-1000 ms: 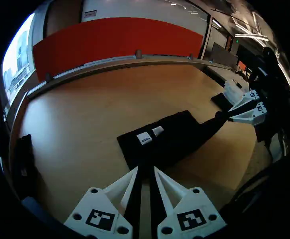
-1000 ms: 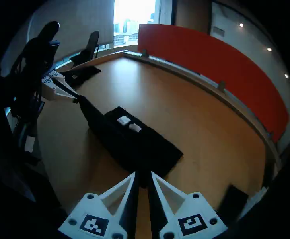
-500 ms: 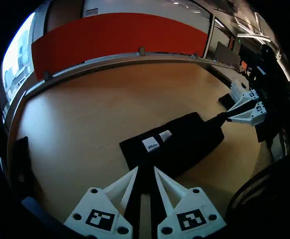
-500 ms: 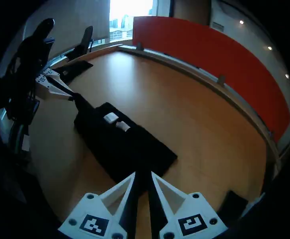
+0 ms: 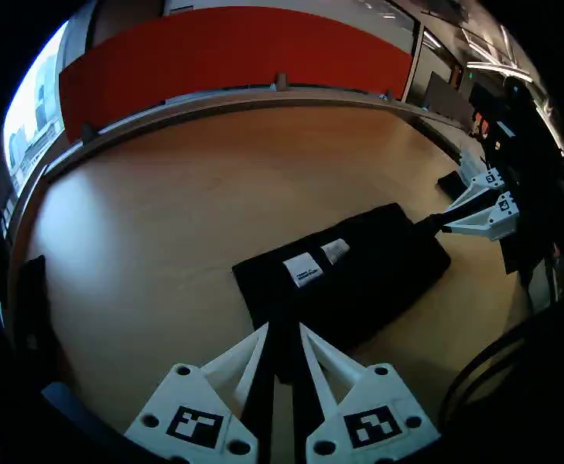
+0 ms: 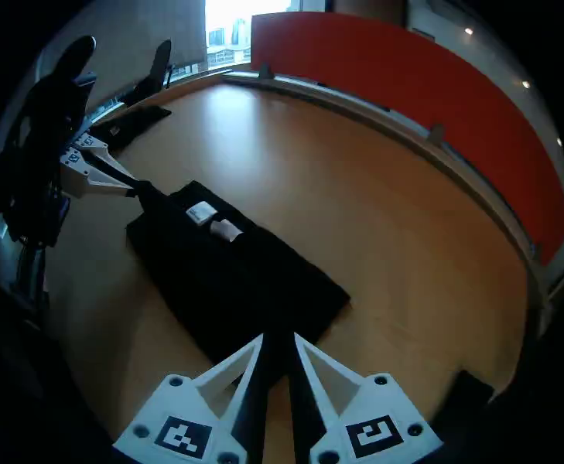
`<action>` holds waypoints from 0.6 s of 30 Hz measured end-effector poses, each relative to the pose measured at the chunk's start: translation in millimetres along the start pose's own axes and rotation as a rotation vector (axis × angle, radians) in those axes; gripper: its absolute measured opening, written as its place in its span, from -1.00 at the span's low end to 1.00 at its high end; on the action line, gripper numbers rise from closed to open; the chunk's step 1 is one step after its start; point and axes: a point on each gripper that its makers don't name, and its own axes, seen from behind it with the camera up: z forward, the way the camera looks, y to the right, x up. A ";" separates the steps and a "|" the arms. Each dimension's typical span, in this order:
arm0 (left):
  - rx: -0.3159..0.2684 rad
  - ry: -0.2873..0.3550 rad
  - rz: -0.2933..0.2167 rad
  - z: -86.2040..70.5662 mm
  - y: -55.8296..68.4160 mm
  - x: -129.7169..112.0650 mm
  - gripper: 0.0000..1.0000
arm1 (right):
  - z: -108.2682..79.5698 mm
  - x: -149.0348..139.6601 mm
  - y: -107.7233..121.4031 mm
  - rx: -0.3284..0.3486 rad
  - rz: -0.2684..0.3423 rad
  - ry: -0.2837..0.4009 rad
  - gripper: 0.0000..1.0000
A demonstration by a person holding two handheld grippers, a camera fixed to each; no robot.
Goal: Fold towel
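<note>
On a wooden table (image 5: 165,209), the left gripper (image 5: 283,331) pinched the near corner of a black towel (image 5: 367,263), its two fingers pressed together on the cloth. The towel lay stretched across the tabletop as a long strip, two white labels (image 5: 312,263) facing up. At its far end, the right gripper (image 5: 440,223) clamped the opposite corner. A red partition (image 5: 227,54) ran behind the table.

Print on towel (image 5: 382,263) tags (image 5: 303,271) unreadably small
</note>
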 end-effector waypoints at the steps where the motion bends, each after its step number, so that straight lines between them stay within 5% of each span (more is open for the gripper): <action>1: 0.002 0.000 0.000 2.7 -0.7 -0.2 -0.76 | 2.1 -0.5 0.9 -0.001 0.003 -0.003 -0.73; 11: 0.031 -0.005 0.019 23.8 -10.3 -0.5 -0.73 | 22.8 -6.7 9.8 -0.017 0.039 -0.019 -0.57; 18: 0.085 -0.015 0.058 33.7 -21.7 -0.7 -0.38 | 31.7 -12.1 18.9 -0.059 0.043 -0.028 -0.26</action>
